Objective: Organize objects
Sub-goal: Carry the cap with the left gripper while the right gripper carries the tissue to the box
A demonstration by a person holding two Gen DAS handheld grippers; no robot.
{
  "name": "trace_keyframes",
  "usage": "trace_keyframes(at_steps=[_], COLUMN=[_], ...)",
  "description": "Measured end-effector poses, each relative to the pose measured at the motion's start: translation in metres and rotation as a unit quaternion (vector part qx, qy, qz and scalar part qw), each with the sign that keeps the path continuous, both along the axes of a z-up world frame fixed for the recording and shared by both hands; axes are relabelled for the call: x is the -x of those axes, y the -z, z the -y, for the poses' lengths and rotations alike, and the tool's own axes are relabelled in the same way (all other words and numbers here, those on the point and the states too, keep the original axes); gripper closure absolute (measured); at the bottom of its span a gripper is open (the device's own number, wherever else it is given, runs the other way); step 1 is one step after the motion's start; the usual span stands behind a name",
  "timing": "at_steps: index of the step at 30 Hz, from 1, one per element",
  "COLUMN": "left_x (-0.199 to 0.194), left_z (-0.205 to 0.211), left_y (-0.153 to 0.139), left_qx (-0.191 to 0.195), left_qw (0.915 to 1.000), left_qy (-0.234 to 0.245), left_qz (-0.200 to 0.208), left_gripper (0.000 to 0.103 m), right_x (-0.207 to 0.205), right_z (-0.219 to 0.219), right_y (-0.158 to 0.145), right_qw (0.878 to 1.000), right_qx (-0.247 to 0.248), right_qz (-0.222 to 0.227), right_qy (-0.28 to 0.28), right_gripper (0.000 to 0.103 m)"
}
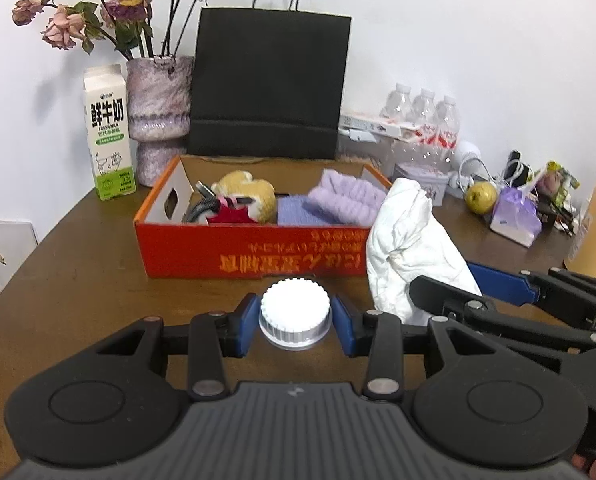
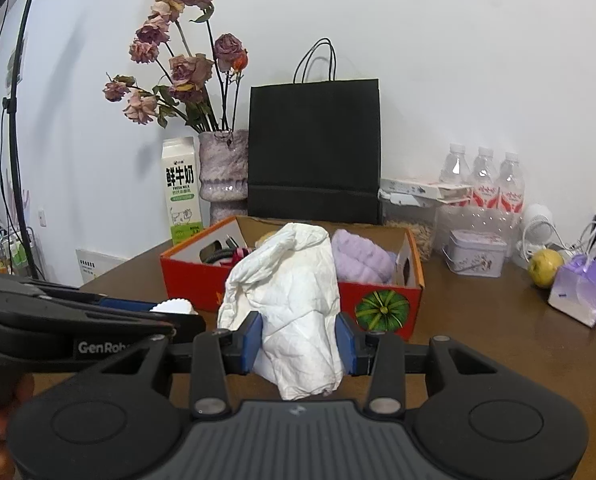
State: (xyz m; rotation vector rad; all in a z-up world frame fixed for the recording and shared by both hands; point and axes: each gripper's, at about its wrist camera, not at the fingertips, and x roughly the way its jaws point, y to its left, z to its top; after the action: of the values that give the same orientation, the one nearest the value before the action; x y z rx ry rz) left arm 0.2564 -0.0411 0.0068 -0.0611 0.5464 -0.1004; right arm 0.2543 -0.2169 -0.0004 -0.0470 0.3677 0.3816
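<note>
My left gripper [image 1: 296, 322] is shut on a white ribbed bottle cap [image 1: 295, 308], held in front of the red cardboard box [image 1: 250, 254]. The box holds a plush toy [image 1: 250, 196], a dark cable, and purple cloths [image 1: 342, 198]. My right gripper [image 2: 298, 346] is shut on a crumpled white cloth [image 2: 294, 292], held upright near the box's front; the cloth also shows in the left wrist view [image 1: 410, 240]. The left gripper appears in the right wrist view [image 2: 78, 320] to the left, with the white cap [image 2: 174, 306] between its fingers.
Behind the box stand a black paper bag [image 1: 268, 88], a vase of dried roses [image 1: 160, 96] and a milk carton [image 1: 108, 132]. At right are water bottles [image 1: 422, 116], a small tin [image 2: 476, 252], a yellow-green fruit [image 1: 480, 196] and a purple gift pouch [image 1: 516, 216].
</note>
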Motion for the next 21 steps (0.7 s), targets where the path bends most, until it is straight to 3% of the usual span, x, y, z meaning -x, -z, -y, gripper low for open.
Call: trace_keyframes(at_steps=[21], left_x=[-0.069], left_z=[-0.028], left_y=[-0.021], left_qx=[0.025], left_qw=[0.9984], left_qy=[-0.033], left_qz=[0.039], left_gripper=[0.062], right_x=[-0.069], right_z=[-0.027], right_y=[-0.011], right_qw=[0.999], right_qx=[-0.022], right_qz=[0.023], right_qy=[0.019], right_gripper=[0.064])
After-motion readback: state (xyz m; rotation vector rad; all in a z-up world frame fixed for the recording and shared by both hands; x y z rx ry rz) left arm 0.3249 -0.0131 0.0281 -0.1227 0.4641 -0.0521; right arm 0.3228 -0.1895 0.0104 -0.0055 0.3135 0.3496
